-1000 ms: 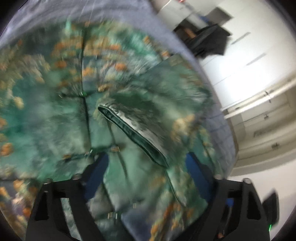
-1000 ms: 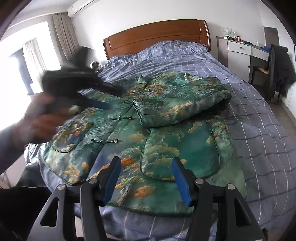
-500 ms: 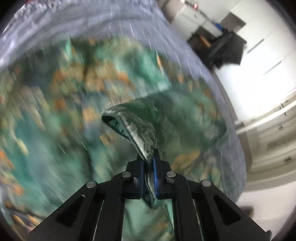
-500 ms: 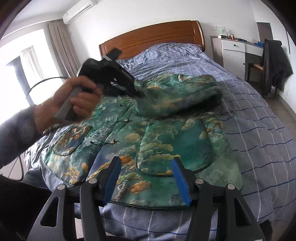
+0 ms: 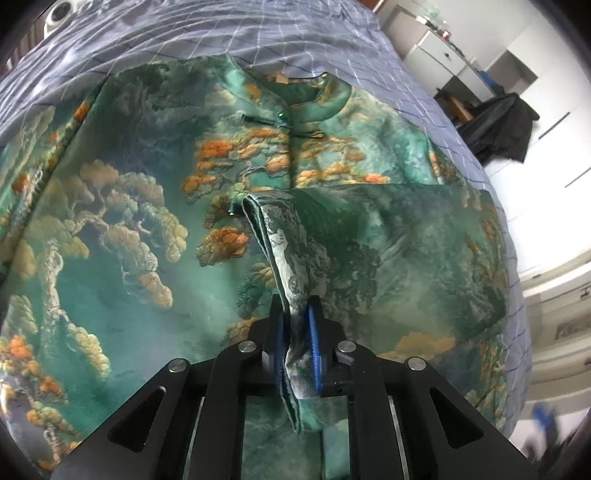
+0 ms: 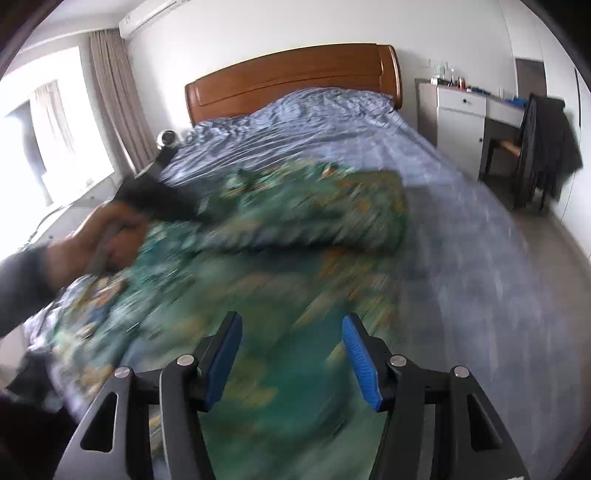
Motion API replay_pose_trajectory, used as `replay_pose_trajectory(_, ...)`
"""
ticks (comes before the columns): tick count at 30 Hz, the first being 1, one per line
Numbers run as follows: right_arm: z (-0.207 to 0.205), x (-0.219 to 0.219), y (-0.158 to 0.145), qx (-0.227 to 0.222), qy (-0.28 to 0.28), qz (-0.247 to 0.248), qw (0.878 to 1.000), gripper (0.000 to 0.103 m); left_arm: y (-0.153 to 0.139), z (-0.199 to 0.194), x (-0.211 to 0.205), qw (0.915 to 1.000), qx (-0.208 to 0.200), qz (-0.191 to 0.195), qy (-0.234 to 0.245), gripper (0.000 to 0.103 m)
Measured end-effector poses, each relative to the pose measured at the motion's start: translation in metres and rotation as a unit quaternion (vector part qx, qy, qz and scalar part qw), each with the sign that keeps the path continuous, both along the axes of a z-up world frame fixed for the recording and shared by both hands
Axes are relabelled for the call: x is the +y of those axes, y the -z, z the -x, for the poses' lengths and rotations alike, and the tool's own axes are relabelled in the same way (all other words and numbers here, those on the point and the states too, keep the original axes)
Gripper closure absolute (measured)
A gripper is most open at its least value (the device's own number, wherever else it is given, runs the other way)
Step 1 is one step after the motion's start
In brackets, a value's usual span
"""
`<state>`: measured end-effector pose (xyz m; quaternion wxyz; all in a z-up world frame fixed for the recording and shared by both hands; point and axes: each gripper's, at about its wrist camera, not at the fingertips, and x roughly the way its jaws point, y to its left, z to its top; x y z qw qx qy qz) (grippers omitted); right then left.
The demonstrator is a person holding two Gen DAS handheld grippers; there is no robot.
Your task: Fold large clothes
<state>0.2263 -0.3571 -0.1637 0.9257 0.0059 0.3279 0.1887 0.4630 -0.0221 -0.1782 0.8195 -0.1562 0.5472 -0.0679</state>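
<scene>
L tool (image 5: pixel 297 325) pinching sleeve cuff (image 5: pixel 284 251) over green jacket (image 5: pixel 122 229) on bed (image 5: pixel 184 33).

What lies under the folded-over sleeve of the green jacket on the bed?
The sleeve lies across the green jacket, its cuff pinched in the left claw. Beneath it only the jacket's front shows around its edges; the covered chest area and any fastenings there are hidden.
</scene>
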Motion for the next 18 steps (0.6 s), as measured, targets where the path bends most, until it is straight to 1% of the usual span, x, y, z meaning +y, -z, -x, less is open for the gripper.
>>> replay_pose_trajectory(2, -0.053, -0.010, -0.004, 0.002, 0.017, 0.017, 1.000, 0.045, 0.007, -0.002, -0.002, 1.0000, -0.006, -0.004, 0.001, 0.088)
replay_pose_trajectory(3, -0.073, -0.014, -0.005, 0.008, 0.023, 0.017, 1.000, 0.045, 0.010, 0.000, 0.000, 0.9999, -0.009, -0.006, 0.001, 0.087)
replay_pose_trajectory(5, -0.127, -0.022, -0.006, 0.031, 0.039, 0.001, 0.999, 0.045, 0.013, 0.006, 0.000, 0.9998, -0.019, -0.006, 0.002, 0.086)
replay_pose_trajectory(6, -0.154, -0.024, -0.006, 0.043, 0.043, -0.014, 0.998, 0.056, 0.016, 0.007, 0.000, 0.9997, -0.024, -0.006, 0.002, 0.086)
replay_pose_trajectory(7, -0.179, -0.024, -0.006, 0.055, 0.046, -0.028, 0.997, 0.079, 0.018, 0.009, -0.001, 0.9996, -0.029, -0.005, 0.002, 0.085)
replay_pose_trajectory(8, -0.200, -0.023, -0.004, 0.065, 0.051, -0.036, 0.996, 0.088, 0.018, 0.011, 0.000, 0.9994, -0.035, -0.004, 0.002, 0.085)
replay_pose_trajectory(9, -0.224, -0.021, -0.002, 0.078, 0.059, -0.048, 0.994, 0.095, 0.019, 0.013, 0.000, 0.9992, -0.040, -0.005, 0.004, 0.085)
replay_pose_trajectory(12, -0.274, -0.011, 0.005, 0.080, 0.072, -0.074, 0.991, 0.095, 0.021, 0.019, -0.001, 0.9982, -0.057, -0.013, 0.012, 0.085)
replay_pose_trajectory(14, -0.295, -0.003, 0.012, 0.085, 0.069, -0.091, 0.990, 0.095, 0.022, 0.023, -0.002, 0.9977, -0.063, -0.019, 0.014, 0.084)
replay_pose_trajectory(16, -0.318, 0.003, 0.029, 0.117, 0.069, -0.108, 0.985, 0.096, 0.024, 0.020, -0.002, 0.9973, -0.068, -0.024, 0.014, 0.084)
replay_pose_trajectory(17, -0.329, 0.007, 0.043, 0.148, 0.071, -0.107, 0.981, 0.096, 0.024, 0.021, -0.003, 0.9971, -0.071, -0.025, 0.014, 0.084)
replay_pose_trajectory(18, -0.335, 0.009, 0.057, 0.174, 0.078, -0.093, 0.977, 0.100, 0.025, 0.024, -0.003, 0.9968, -0.073, -0.027, 0.015, 0.084)
